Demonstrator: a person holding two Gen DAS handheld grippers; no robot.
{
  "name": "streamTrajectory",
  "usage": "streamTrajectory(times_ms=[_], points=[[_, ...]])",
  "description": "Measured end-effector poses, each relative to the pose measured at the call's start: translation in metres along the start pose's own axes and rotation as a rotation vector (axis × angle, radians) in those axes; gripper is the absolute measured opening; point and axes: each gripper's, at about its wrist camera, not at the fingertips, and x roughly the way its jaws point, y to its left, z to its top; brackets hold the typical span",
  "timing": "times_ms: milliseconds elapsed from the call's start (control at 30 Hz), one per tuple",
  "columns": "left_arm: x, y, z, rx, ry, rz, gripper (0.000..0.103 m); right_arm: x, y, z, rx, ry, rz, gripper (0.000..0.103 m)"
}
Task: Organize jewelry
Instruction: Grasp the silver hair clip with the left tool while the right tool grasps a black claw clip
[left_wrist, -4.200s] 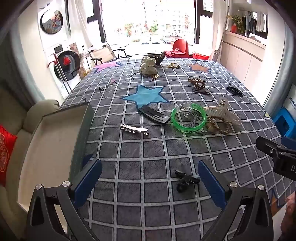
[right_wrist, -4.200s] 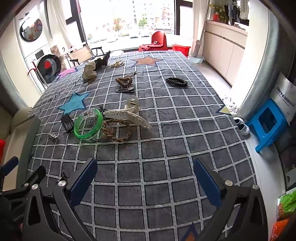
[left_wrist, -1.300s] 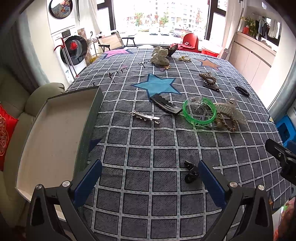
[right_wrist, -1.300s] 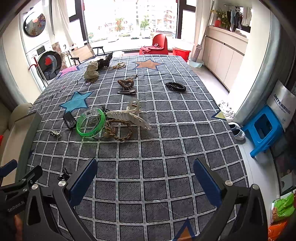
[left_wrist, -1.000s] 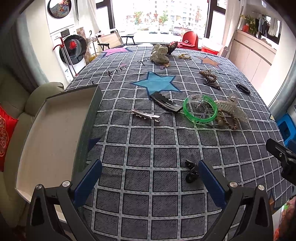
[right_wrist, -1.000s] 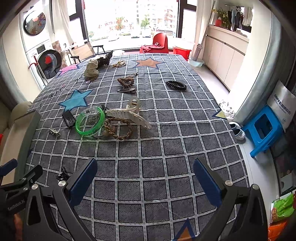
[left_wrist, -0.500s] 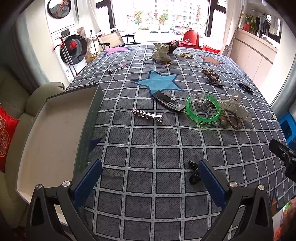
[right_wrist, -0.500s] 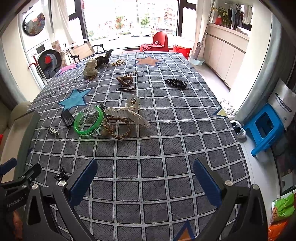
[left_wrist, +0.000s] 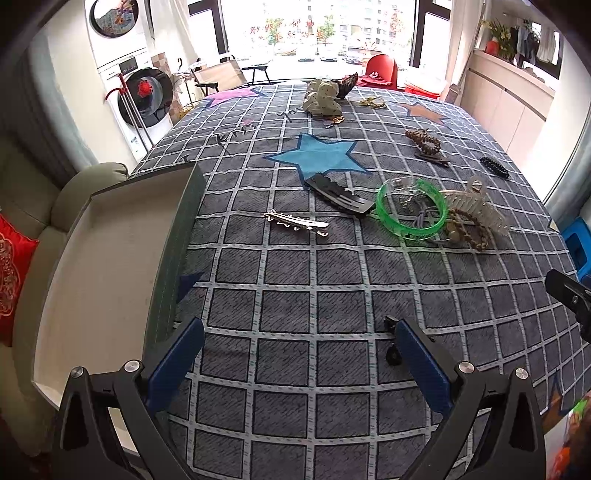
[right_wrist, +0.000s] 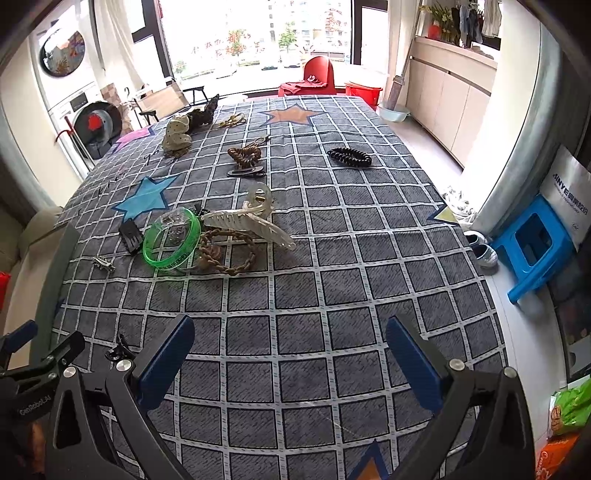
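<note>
Jewelry and hair pieces lie on the grey checked tablecloth. A small black claw clip (left_wrist: 391, 349) lies just inside my left gripper's right finger; it also shows in the right wrist view (right_wrist: 119, 351). A silver clip (left_wrist: 295, 222), a black clip (left_wrist: 338, 194), a green bangle (left_wrist: 412, 210), a clear claw clip (left_wrist: 476, 210) and a braided band (right_wrist: 227, 253) lie further out. An open box (left_wrist: 99, 266) sits at the left table edge. My left gripper (left_wrist: 295, 362) is open and empty. My right gripper (right_wrist: 290, 360) is open and empty over bare cloth.
A black coil hair tie (right_wrist: 349, 157), a brown beaded piece (right_wrist: 245, 157) and a dotted scrunchie (right_wrist: 177, 138) lie further back. A sofa (left_wrist: 22, 206) stands left of the table and a blue stool (right_wrist: 532, 245) stands on the floor to the right.
My left gripper has moved forward and slightly right, so the small black claw clip now sits right at its right finger. The right gripper has crept forward a little.
</note>
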Motion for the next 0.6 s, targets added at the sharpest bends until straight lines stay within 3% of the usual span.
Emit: streamTrajectory(times_ms=[333,600], points=[[0.02,0.028,0.007,-0.074,0.038,-0.076,0.103,0.015,-0.007,0.001,0.004,0.043,0.029,0.103],[0.038,0.033,0.025,-0.079,0.03,-0.125,0.103,0.026,0.029,-0.011,-0.114,0.084,0.133,0.103]])
